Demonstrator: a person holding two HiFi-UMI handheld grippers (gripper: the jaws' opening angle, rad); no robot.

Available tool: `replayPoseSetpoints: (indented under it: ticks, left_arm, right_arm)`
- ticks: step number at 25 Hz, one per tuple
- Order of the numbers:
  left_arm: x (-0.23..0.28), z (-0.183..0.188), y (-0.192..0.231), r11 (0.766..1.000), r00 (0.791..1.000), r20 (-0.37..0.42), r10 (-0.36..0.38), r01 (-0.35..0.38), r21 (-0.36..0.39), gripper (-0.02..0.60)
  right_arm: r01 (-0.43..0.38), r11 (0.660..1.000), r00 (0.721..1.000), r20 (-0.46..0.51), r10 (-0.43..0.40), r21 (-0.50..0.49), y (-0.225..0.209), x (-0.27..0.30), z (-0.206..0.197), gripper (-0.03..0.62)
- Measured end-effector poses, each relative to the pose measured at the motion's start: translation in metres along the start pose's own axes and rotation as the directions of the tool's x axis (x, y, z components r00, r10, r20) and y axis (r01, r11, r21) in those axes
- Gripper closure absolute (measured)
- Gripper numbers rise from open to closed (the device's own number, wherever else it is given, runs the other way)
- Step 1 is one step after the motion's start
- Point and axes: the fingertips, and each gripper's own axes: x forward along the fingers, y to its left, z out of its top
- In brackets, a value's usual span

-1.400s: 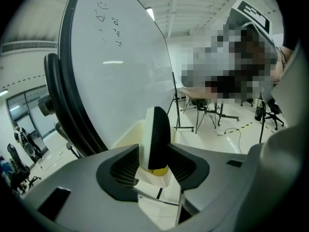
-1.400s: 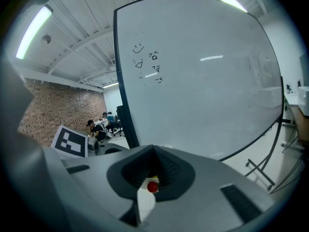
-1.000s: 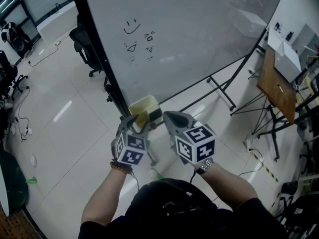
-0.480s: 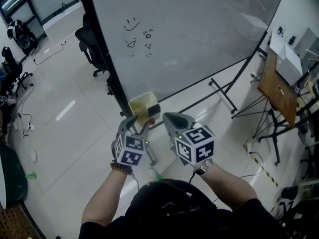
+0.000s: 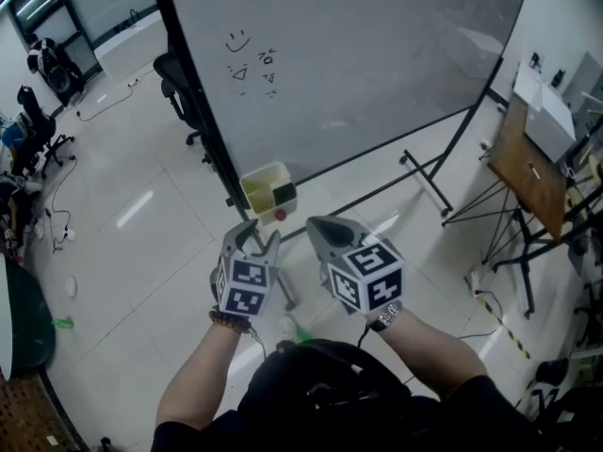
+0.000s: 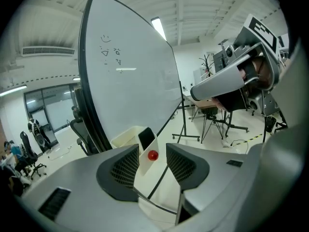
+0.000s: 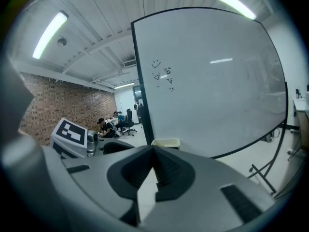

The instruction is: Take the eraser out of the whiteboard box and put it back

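Left gripper point(image 5: 254, 240) is released, jaws wide, with nothing between them. Right gripper point(image 5: 317, 226), just beside it, is clenched on nothing. Beyond the 2, well apart, the box point(image 5: 254, 188) sits at the whiteboard's point(image 5: 358, 64) lower corner. The dark eraser point(image 5: 284, 193) stands inside, and a red dot point(image 5: 280, 215) marks the box's front.

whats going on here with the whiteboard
A person holds a pair of tongs in each hand, facing the whiteboard. The left tongs are open and empty, aimed toward the cream box at the board's lower edge; the right tongs are shut on nothing. The dark eraser sits in the box, untouched.
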Motion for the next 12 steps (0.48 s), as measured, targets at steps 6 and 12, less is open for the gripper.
replayPoseSetpoints:
  ticks: [6,12]
  left_arm:
    - [-0.029,-0.001,-0.023,0.998,0.999,0.009,0.032,-0.032,-0.052,0.426]
    - [-0.054,-0.004,-0.045,0.99,0.998,0.034,0.048,-0.043,-0.136,0.434]
  right_arm:
    - [-0.031,0.999,0.999,0.01,0.031,-0.011,0.013,-0.03,-0.008,0.572]
    - [-0.057,0.998,0.998,0.012,0.057,-0.014,0.023,-0.058,-0.02,0.572]
